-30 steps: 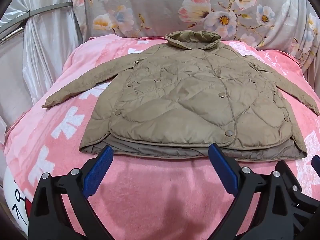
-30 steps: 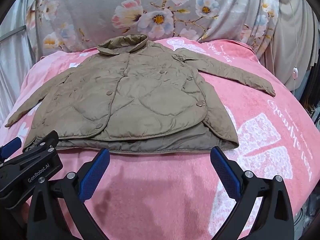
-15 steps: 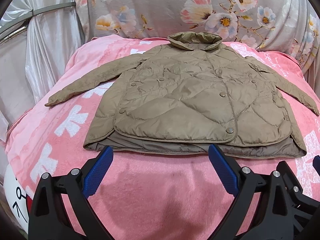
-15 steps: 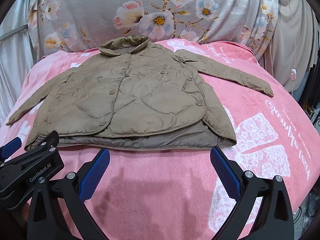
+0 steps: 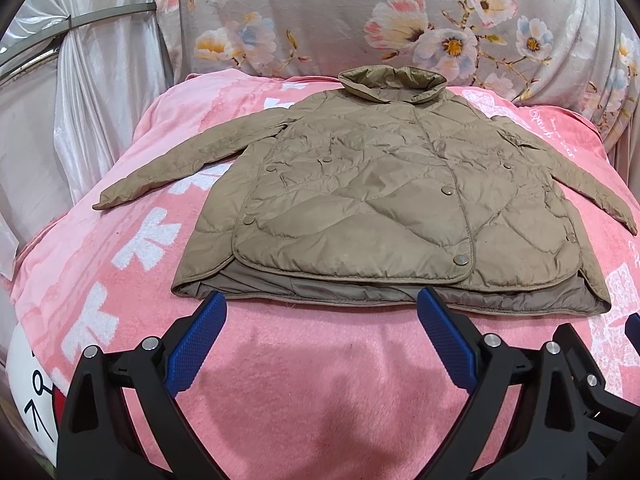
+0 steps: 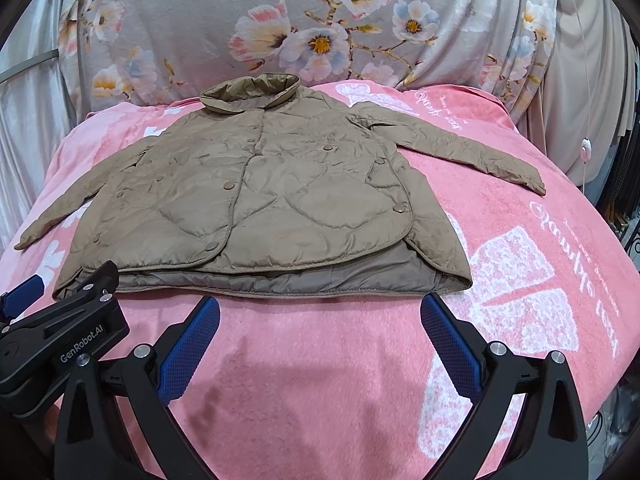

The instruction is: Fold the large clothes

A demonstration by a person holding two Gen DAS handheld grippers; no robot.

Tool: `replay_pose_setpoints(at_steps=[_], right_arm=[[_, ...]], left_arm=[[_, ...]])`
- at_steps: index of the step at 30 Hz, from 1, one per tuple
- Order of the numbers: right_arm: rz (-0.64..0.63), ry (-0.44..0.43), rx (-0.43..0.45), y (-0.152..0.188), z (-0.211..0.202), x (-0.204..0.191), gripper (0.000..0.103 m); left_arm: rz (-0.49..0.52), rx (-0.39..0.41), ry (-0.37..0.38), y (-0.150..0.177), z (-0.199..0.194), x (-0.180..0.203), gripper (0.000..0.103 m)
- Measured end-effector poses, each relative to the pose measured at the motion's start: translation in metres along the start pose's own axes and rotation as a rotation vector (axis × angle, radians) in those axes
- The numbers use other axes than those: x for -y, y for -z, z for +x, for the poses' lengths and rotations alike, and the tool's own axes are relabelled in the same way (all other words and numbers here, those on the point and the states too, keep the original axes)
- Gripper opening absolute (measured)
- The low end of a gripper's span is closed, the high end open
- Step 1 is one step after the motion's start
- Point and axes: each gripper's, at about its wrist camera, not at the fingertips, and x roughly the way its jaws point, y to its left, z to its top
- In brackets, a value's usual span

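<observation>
Both views have drifted slightly; my left hand-held gripper (image 5: 318, 328) and right hand-held gripper (image 6: 320, 330) hover agape. Soft, puffy, slippery tan quilted jacket (image 5: 384, 196) on the pink bed blanket (image 5: 320, 380): I'd pinch sleeve cuffs.

Tan quilted jacket (image 5: 384, 208), buttoned, flat, sleeves spread, collar far

Quilted, faintly shiny jacket (image 5: 384, 208) cloth; fuzzy pink blanket (image 5: 320, 380); matt black plastic claws.

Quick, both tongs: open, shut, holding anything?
Left tongs: open, holding nothing, short of the jacket hem.
Right tongs: open, holding nothing.
</observation>
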Motion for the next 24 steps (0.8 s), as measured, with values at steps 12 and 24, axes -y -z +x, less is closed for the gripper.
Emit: replay_pose_setpoints(at_steps=[12,24], right_arm=[[-0.002,0.001,-0.006,0.0008,-0.0006,-0.0009,0.098],[-0.003,0.002,-0.008,0.0007,0.0002,-0.0026,0.098]], left_arm=[[-0.005,-0.008,-0.002,0.0013,0.0032,-0.0036,0.094],[-0.006,-0.009,-0.005,0.0022,0.0041,-0.0045,0.094]])
